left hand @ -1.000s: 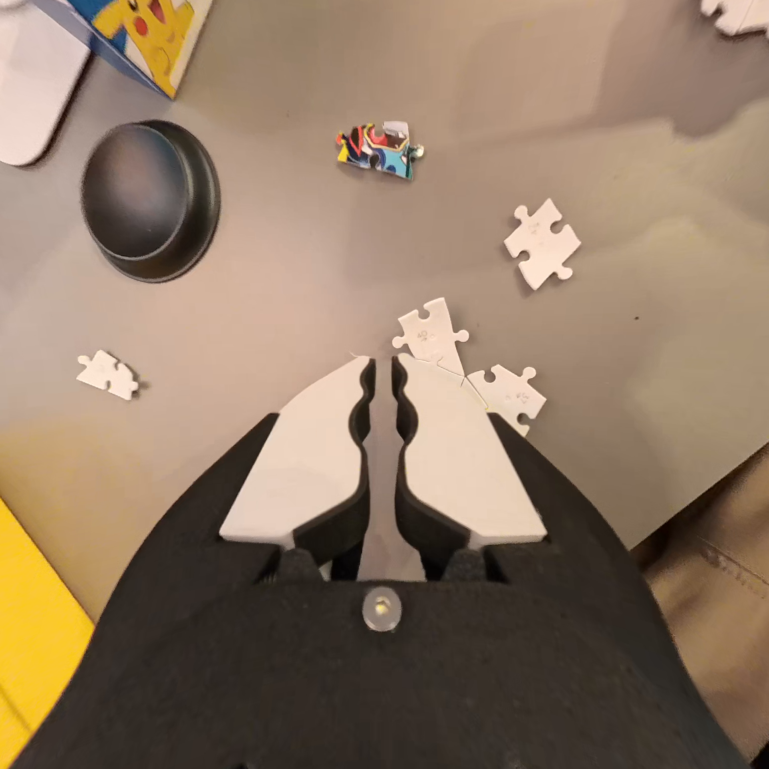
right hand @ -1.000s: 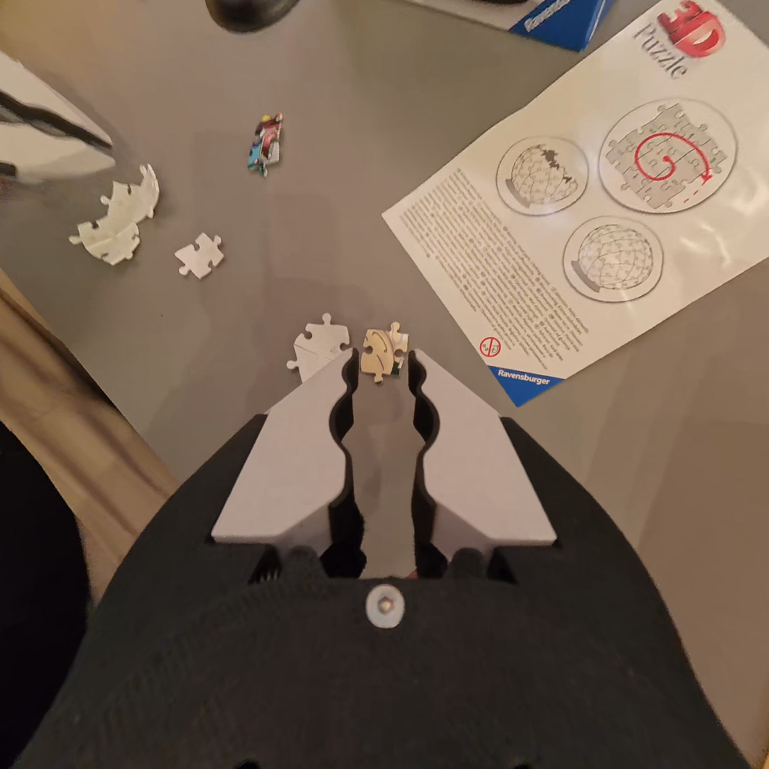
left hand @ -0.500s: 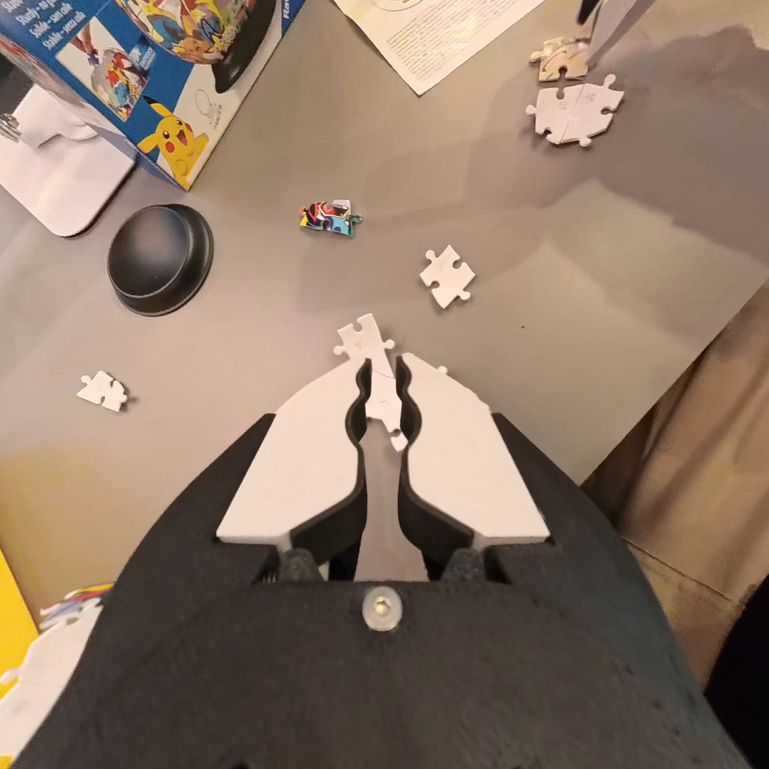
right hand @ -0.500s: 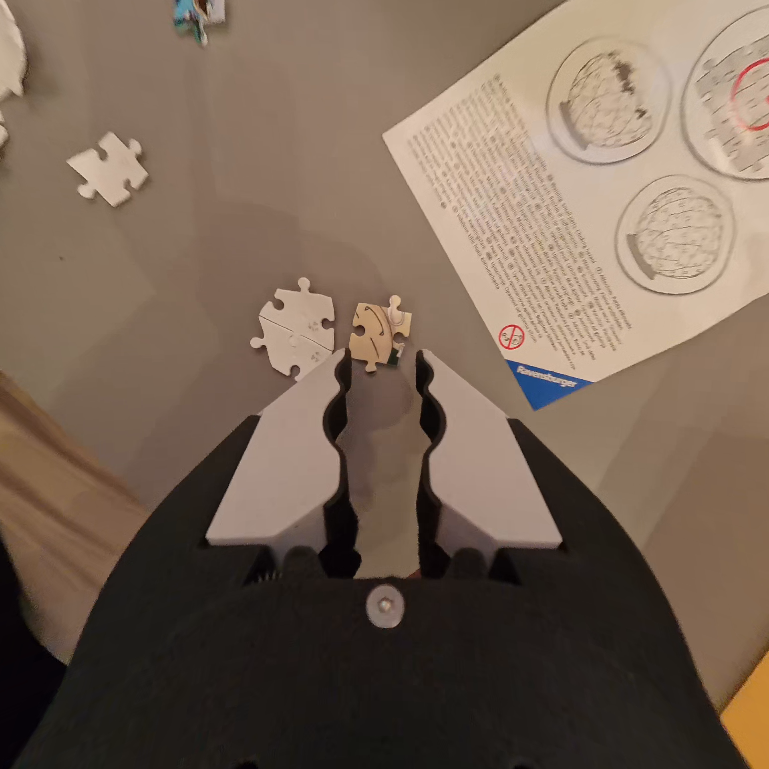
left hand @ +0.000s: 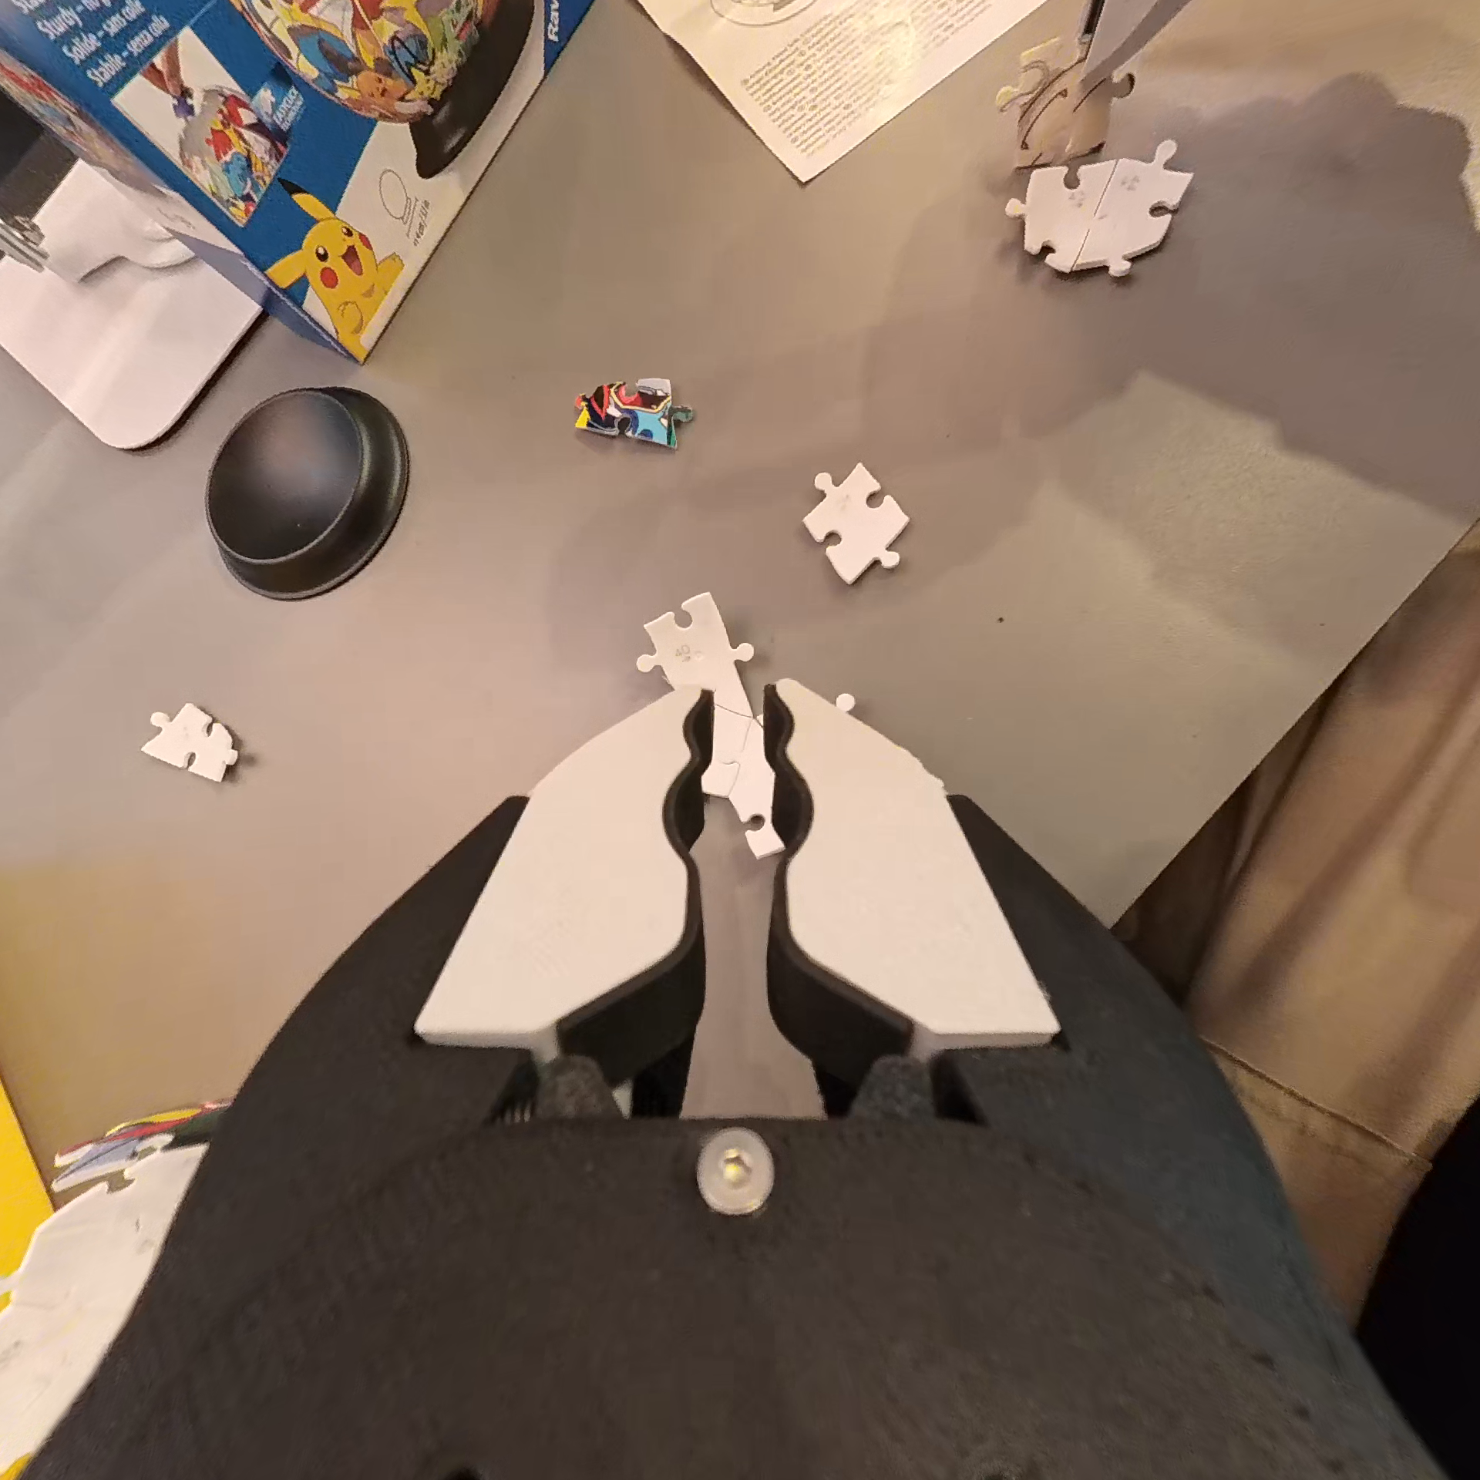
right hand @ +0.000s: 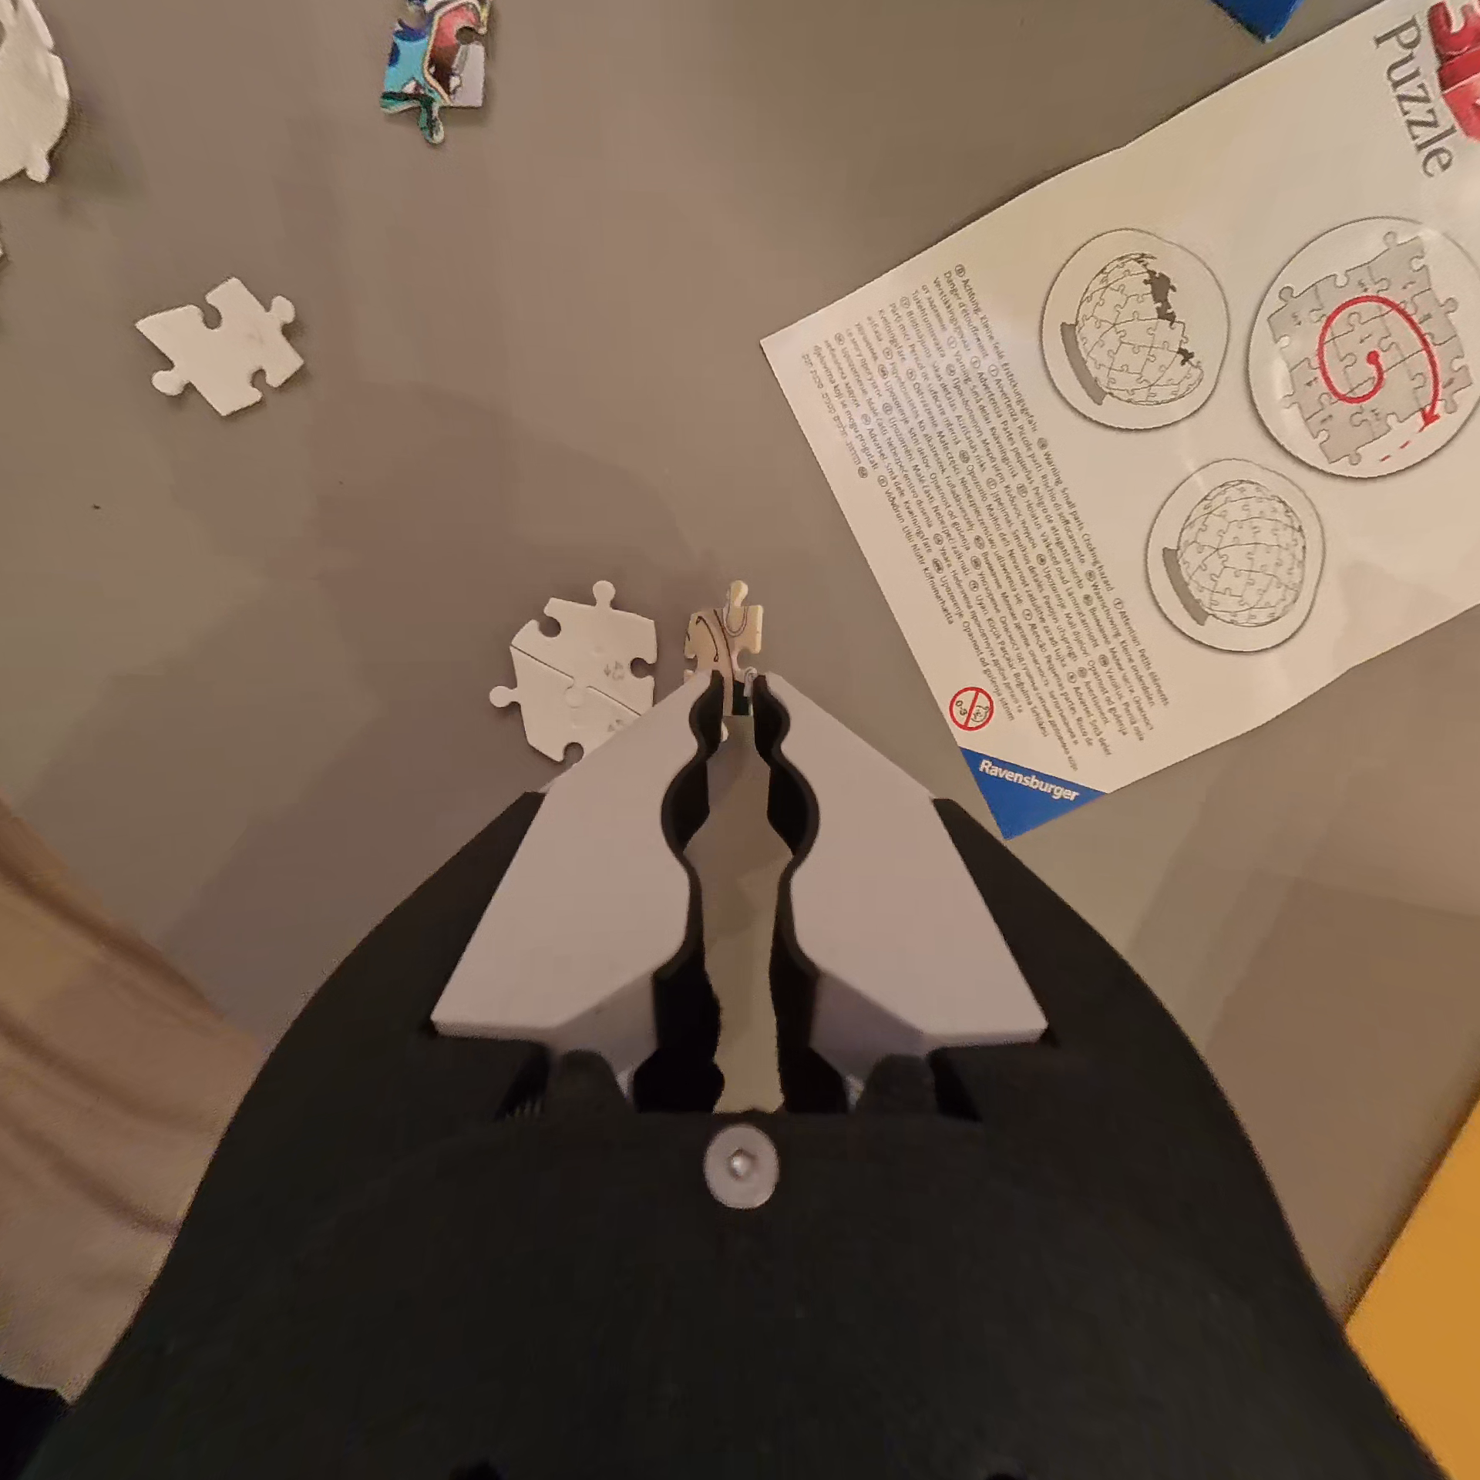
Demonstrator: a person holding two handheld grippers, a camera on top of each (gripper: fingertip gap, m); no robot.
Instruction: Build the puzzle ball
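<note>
My left gripper point(left hand: 735, 698) is shut on a strip of joined white puzzle pieces point(left hand: 701, 641), held above the grey table point(left hand: 1041, 561). My right gripper point(right hand: 735, 681) is shut on a cream printed puzzle piece point(right hand: 725, 633), which stands on edge; it also shows far off in the left wrist view point(left hand: 1057, 104). A joined pair of white pieces point(right hand: 585, 669) lies just left of the right gripper. A single white piece point(left hand: 855, 522) and a colourful piece point(left hand: 633, 412) lie in the middle of the table.
A black dome stand point(left hand: 308, 500), the blue puzzle box point(left hand: 320, 144) and a white base point(left hand: 104, 336) lie at the far left. The instruction sheet point(right hand: 1161, 480) lies to the right. Another white piece point(left hand: 191, 741) lies left. The table's edge point(left hand: 1281, 705) runs along the right. Some 25 centimeters of space lies between my two pairs of fingers. The white base point(left hand: 104, 336) lies around 35 centimeters away from my left fingertips.
My left gripper took hold of the joined white pieces and lifted them off the table. My right gripper moved in and shut on the cream piece, tipping it upright.
</note>
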